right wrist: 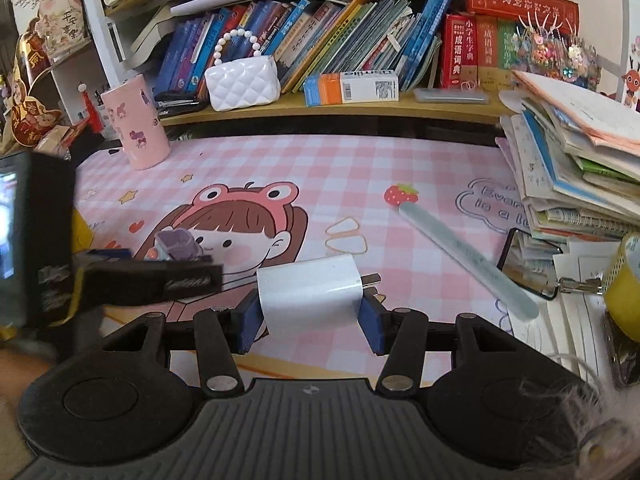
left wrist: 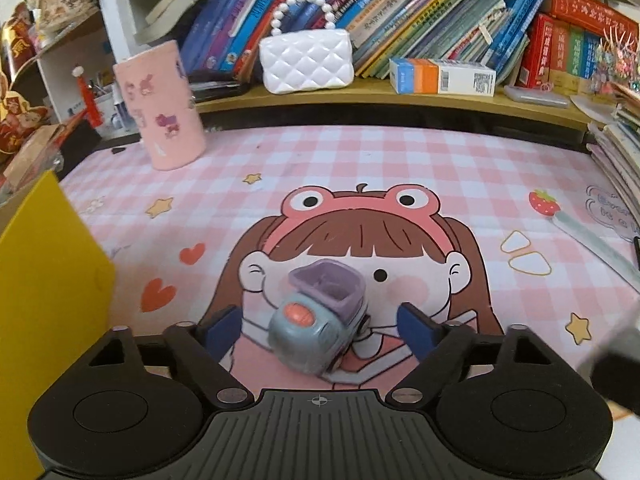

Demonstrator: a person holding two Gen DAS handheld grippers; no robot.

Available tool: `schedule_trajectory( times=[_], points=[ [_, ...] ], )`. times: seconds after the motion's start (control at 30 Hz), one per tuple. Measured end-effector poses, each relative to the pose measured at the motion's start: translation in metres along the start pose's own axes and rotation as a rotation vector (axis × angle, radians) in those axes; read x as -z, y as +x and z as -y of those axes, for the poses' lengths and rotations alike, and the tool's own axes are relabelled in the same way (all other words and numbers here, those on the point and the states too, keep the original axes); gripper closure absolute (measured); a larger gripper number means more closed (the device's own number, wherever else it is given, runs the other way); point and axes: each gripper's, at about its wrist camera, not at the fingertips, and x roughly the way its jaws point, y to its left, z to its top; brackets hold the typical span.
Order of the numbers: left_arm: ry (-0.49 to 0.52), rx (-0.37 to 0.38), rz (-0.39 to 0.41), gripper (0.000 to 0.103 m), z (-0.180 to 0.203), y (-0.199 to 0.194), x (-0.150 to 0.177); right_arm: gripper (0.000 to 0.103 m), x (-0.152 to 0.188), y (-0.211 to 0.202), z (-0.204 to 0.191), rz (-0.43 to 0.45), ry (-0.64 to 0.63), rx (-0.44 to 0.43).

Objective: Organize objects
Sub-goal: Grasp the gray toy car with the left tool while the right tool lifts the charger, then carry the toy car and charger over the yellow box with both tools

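A white charger plug (right wrist: 310, 292) is held clamped in the right tongs (right wrist: 312, 322), above the worktop (right wrist: 400, 168). The left tongs (left wrist: 318, 330) are set open around a small toy truck (left wrist: 320, 320) on the worktop, pads clear of it. For a sound grasp, both pads should be squared on its flanks. Farther back, a pink holder (left wrist: 162, 106) is seen.
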Motion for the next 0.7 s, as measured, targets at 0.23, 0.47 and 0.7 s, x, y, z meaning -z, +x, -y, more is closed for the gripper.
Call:
schedule_trajectory(
  times=[0.23,0.47,0.7],
  points=[
    [-0.015,0.024,-0.022,0.049,-0.006,0.006,0.000,0.054,0.005,-0.008,0.004,-0.012,0.026,0.015],
    [-0.032,0.135,-0.006,0.062,-0.021,-0.036,0.004,0.054,0.013,-0.016,0.001,-0.021,0.035,0.017],
    [-0.005,0.225,-0.005,0.062,-0.037,-0.082,0.027,0.054,0.026,-0.031,-0.022,-0.035,0.008,0.007]
  ],
)
